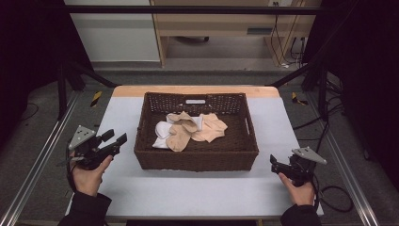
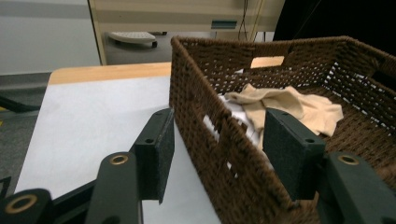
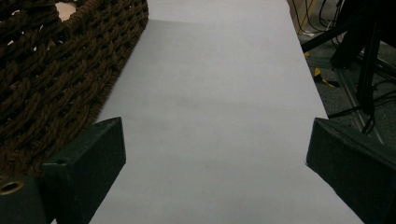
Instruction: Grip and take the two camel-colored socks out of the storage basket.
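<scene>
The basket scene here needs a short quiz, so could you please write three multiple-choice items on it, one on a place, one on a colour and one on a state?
1. Where do the socks lie?
A. Inside the basket
B. On the table in front of the basket
C. In the left claw

2. What colour is the basket?
A. White
B. Dark brown
C. Red

3. How does the right claw stand?
A. Shut on a sock
B. Shut on the basket rim
C. Open, holding nothing

Answers:
1 A: the high view shows the beige and white socks heaped inside the basket walls.
2 B: its woven walls look dark brown in every view.
3 C: the right gripper view shows the jaws wide apart with bare table between them.
</scene>
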